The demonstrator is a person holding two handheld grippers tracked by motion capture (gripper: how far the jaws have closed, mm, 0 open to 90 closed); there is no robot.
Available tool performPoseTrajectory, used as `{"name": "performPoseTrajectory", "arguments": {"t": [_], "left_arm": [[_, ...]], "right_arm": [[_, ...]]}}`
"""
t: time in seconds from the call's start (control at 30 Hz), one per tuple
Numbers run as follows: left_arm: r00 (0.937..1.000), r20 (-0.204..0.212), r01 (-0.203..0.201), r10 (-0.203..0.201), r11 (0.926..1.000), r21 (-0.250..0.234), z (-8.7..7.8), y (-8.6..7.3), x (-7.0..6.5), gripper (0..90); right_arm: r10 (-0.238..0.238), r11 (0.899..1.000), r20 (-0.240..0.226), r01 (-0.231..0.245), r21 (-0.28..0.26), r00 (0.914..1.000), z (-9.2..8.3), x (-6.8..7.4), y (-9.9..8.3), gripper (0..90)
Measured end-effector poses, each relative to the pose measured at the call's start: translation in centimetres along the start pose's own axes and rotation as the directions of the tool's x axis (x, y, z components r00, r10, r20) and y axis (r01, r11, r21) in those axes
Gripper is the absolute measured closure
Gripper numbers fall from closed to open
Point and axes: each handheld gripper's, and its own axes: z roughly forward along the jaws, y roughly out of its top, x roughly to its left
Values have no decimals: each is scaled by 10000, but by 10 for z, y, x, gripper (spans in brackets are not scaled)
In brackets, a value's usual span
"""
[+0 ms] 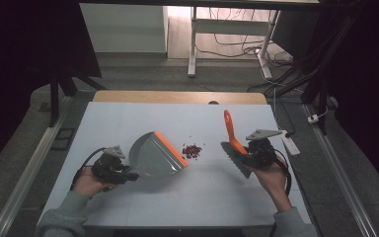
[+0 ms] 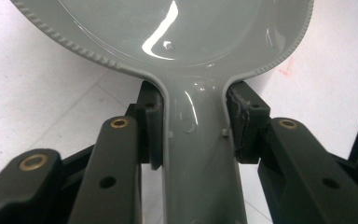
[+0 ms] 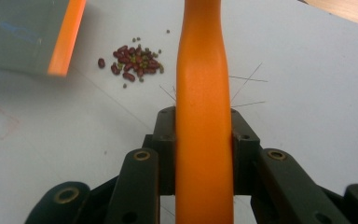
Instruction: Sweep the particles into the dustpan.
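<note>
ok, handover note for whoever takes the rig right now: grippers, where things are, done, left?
Left gripper: shut on the dustpan handle; the pan sits on the table, its orange lip facing the beans.
Right gripper: shut on the brush by its orange handle, bristles low to the table, to the right of the beans.
Beans: small red pile between pan lip and brush, a few strays around it.
Done: both tools picked up and set either side of the pile.
Left: sweep the beans into the pan; none look to be in it yet.
</note>
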Motion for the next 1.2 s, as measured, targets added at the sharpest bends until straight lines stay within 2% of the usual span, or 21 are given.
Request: {"name": "performPoseTrajectory", "arguments": {"t": [0.13,0.4,0.63,0.73,0.87,1.0,1.1,1.2], "left_arm": [[9998,-84,-186,190,9990,418,3,-3,-5,614],[9996,103,-254,248,9977,633,10,0,-6,614],[9994,283,-204,186,9977,652,16,0,-6,614],[9992,336,-217,194,9975,679,17,0,-7,613],[9987,475,-204,181,9986,490,14,0,-8,613],[9992,391,-107,86,9986,526,15,1,-6,613],[9988,477,-178,150,9981,588,17,2,-7,613],[9982,576,-170,137,9982,570,19,3,-9,614]], "right_arm": [[-59,9999,-52,58,-90,10000,8,2,9,703],[-11,9996,1,11,-282,10000,23,4,29,703],[113,9999,61,-112,-116,9999,39,-1,38,703],[19,10000,249,-20,37,9997,48,-3,45,703],[272,9996,131,-272,10,9995,58,-7,52,704],[240,9995,213,-244,186,9995,68,-7,58,703],[25,9994,355,-37,345,9994,76,-6,63,703],[48,9993,326,-60,361,9995,82,-4,68,703]]}}
